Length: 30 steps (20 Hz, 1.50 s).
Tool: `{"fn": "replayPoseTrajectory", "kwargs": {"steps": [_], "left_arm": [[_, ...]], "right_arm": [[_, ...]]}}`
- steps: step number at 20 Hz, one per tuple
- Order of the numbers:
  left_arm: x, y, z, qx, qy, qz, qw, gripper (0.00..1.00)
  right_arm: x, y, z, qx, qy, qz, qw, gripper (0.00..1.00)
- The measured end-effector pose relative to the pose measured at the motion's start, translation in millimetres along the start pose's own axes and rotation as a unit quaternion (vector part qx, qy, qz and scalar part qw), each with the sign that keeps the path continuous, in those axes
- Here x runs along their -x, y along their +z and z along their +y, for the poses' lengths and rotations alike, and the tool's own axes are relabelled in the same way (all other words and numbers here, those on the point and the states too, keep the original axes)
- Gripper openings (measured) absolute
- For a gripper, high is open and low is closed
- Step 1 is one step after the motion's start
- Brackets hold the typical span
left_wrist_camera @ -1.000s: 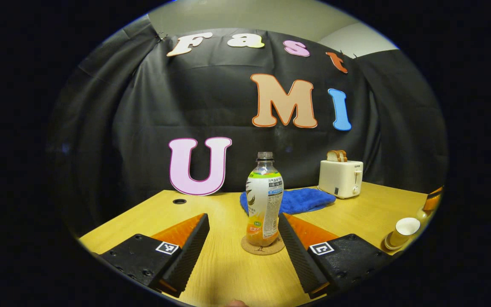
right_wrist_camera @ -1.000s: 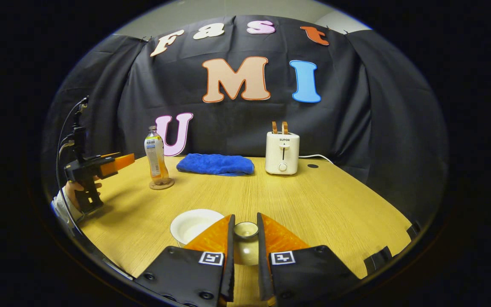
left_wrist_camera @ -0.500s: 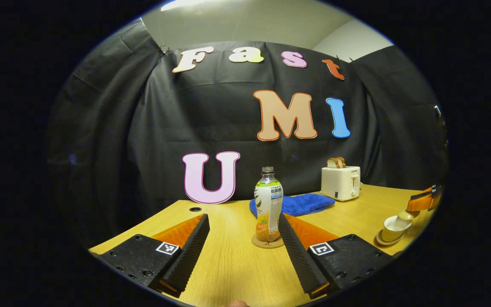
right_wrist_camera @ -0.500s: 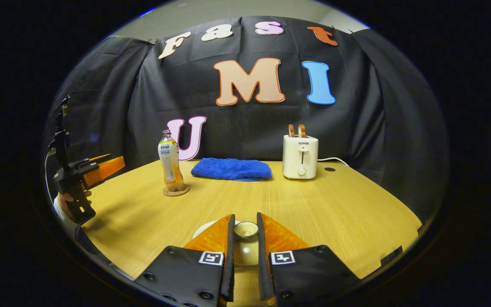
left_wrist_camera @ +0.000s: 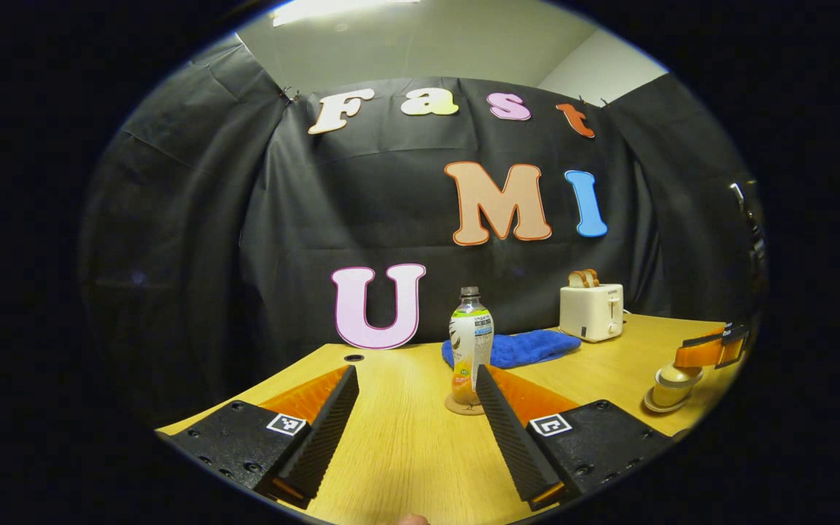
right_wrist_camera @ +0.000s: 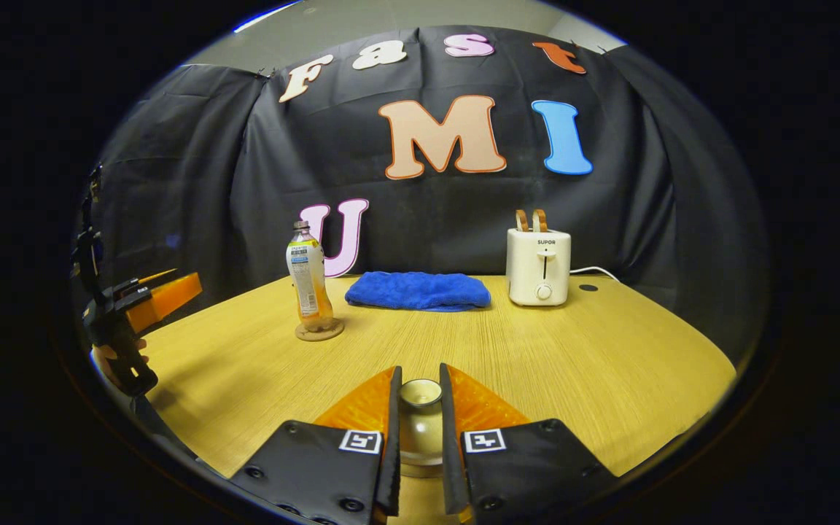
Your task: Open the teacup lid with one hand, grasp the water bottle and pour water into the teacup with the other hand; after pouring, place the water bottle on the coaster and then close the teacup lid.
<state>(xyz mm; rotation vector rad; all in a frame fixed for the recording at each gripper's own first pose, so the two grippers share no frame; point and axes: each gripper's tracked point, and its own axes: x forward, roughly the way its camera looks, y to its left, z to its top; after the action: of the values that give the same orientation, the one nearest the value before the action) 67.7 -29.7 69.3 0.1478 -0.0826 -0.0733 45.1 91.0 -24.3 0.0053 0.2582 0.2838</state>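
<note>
While upright on coaster [right_wrist_camera: 319, 332], water bottle [right_wrist_camera: 308, 275] holds orange liquid.

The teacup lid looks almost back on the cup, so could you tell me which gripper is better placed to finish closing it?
Right. The right gripper is shut on the teacup lid and sits over the teacup, while the left gripper is open, away from the cup, facing the water bottle on its coaster.

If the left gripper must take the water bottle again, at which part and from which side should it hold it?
Probably the labelled middle of the water bottle, from the near side, level with the table. It stands upright on the coaster, straight ahead of the open left gripper, and its body looks narrower than the gap between the fingers. The neck is thinner and likely less steady.
</note>
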Motion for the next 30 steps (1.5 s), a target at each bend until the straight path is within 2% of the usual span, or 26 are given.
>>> {"fn": "replayPoseTrajectory", "kwargs": {"steps": [8, 12, 16, 17, 21, 22, 24, 30], "left_arm": [[11.1, -5.0, -12.7, 0.012, -0.008, 0.002, 1.0, 0.95], [16.1, -11.0, -15.2, 0.014, -0.01, 0.012, 1.0, 0.95], [22.6, -9.8, -14.4, 0.013, -0.006, 0.009, 1.0, 0.95], [24.5, -9.6, -14.7, 0.013, -0.005, 0.009, 1.0, 0.95], [32.1, -6.6, -16.7, 0.01, -0.001, -0.003, 1.0, 0.95], [33.2, -8.4, -17.3, 0.009, 0.0, -0.004, 1.0, 0.95], [36.1, -12.5, -19.7, 0.007, 0.001, -0.005, 1.0, 0.95], [39.5, -23.1, -24.5, 0.017, 0.001, 0.0, 1.0, 0.93]], "right_arm": [[-0.4, -4.5, 2.2, -0.001, -0.002, -0.003, 1.0, 0.27], [2.8, 1.5, 1.3, -0.005, -0.004, -0.016, 1.0, 0.39], [11.7, 27.2, 4.3, -0.009, 0.001, -0.063, 0.998, 0.85], [13.1, 29.3, 3.7, -0.009, -0.001, -0.071, 0.997, 0.88], [19.8, 35.2, 1.9, -0.018, -0.007, -0.091, 0.996, 0.87], [20.3, 34.5, -1.3, -0.022, -0.012, -0.095, 0.995, 0.92], [22.1, 31.5, -5.7, -0.038, -0.018, -0.097, 0.994, 0.93], [30.4, 21.1, -22.7, -0.049, -0.039, -0.102, 0.993, 0.91]]}}
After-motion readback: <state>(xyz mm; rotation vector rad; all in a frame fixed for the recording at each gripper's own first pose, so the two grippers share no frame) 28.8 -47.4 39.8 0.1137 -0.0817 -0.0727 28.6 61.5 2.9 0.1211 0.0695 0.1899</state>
